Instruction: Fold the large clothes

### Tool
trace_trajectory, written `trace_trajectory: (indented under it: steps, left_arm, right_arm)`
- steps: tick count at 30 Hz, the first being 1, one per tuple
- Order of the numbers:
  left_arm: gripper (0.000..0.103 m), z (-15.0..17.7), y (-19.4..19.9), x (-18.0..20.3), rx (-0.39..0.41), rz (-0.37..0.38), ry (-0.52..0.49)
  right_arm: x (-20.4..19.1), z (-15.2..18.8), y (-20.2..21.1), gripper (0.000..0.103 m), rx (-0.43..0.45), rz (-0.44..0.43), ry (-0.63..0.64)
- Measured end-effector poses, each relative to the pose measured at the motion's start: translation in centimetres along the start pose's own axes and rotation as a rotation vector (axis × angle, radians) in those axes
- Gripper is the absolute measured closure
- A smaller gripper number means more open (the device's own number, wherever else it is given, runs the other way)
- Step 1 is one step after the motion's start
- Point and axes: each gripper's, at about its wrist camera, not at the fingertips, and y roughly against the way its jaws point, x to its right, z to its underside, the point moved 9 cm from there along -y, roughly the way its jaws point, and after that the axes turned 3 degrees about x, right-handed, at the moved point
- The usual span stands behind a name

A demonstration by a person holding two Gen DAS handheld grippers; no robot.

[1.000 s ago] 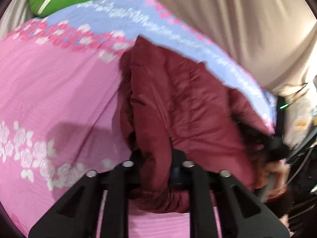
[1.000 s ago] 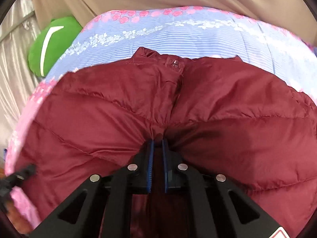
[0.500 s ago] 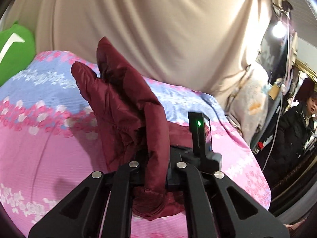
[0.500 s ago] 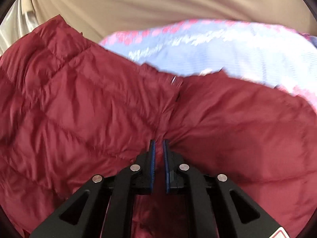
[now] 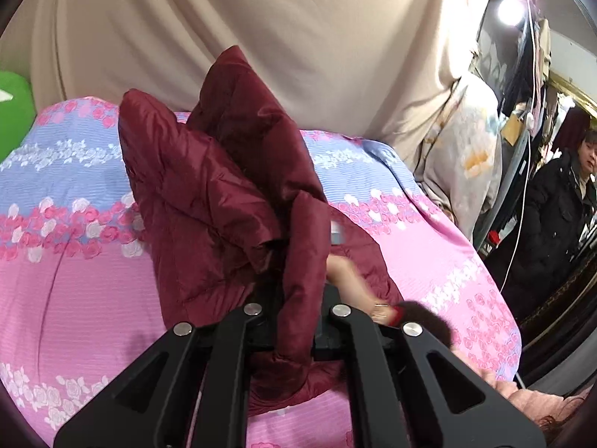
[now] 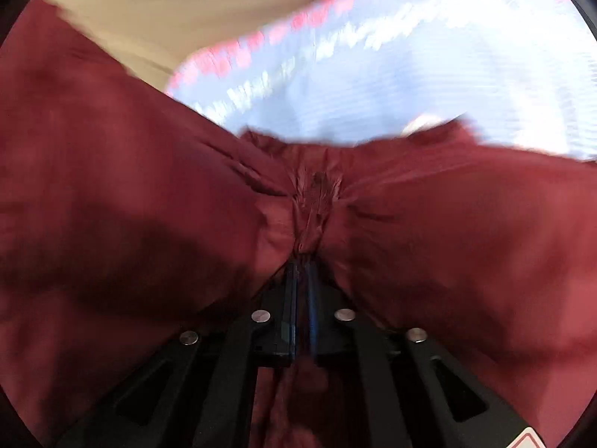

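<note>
So the whole thing was on a bed (image 5: 67, 283) with a floral cover, pink over most of it and a pale blue band with white and pink roses toward the far end. Behind it hung a big beige curtain (image 5: 261, 30), and a bit of a green cushion (image 5: 13, 112) poked in at the left edge. Off to the right the room was cluttered: a bright lamp (image 5: 510, 9) up high, a pale floral garment (image 5: 466, 156) hanging by the bed, and a bystander (image 5: 559, 209) in a dark coat standing further back. The maroon puffer jacket (image 5: 209, 194) was lifted off the bed cover in the left wrist view, bunched up and standing tall in front of the camera with its lower part still touching the bed. The left tongs (image 5: 298, 321) were clamped on a thick fold of it that draped down between the fingers. A bare hand (image 5: 350, 280) was just to the right of that fold, against the jacket. The right wrist view was pretty blurry, but the right tongs (image 6: 303, 272) were nearly closed with a gathered pinch of the jacket (image 6: 447, 231) caught between them, fabric spreading out wide to both sides and the blue part of the bed (image 6: 410, 86) beyond.
</note>
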Motion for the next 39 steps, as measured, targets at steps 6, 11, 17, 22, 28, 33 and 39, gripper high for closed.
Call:
trace_trajectory:
  steps: [6, 11, 17, 22, 28, 33, 39]
  left_arm:
    - [0.098, 0.0, -1.1, 2.2, -0.014, 0.029, -0.043]
    - [0.098, 0.9, -4.0, 6.8, -0.067, 0.087, -0.109]
    - [0.098, 5.0, -10.8, 11.6, -0.229, 0.105, -0.177]
    - [0.098, 8.8, -15.4, 12.5, -0.337, 0.058, -0.194]
    - [0.097, 11.4, -17.7, 12.4, -0.37, -0.044, -0.244]
    - [0.087, 11.1, -16.5, 13.7, -0.327, -0.103, -0.301]
    - [0.062, 10.1, -13.7, 14.5, -0.274, -0.122, -0.302]
  right_arm:
    - [8.0, 2.5, 15.4, 0.093, 0.179, 0.188, 0.049]
    - [15.3, 9.8, 19.9, 0.093, 0.165, 0.277, -0.062]
    - [15.9, 12.2, 18.4, 0.093, 0.147, 0.267, -0.071]
    - [16.4, 12.6, 21.1, 0.093, 0.194, 0.227, -0.121]
    - [16.8, 12.6, 23.5, 0.09, 0.276, 0.205, -0.15]
    - [16.3, 12.3, 25.6, 0.09, 0.383, 0.231, -0.116]
    - [13.7, 12.0, 27.8, 0.08, 0.478, 0.191, -0.036]
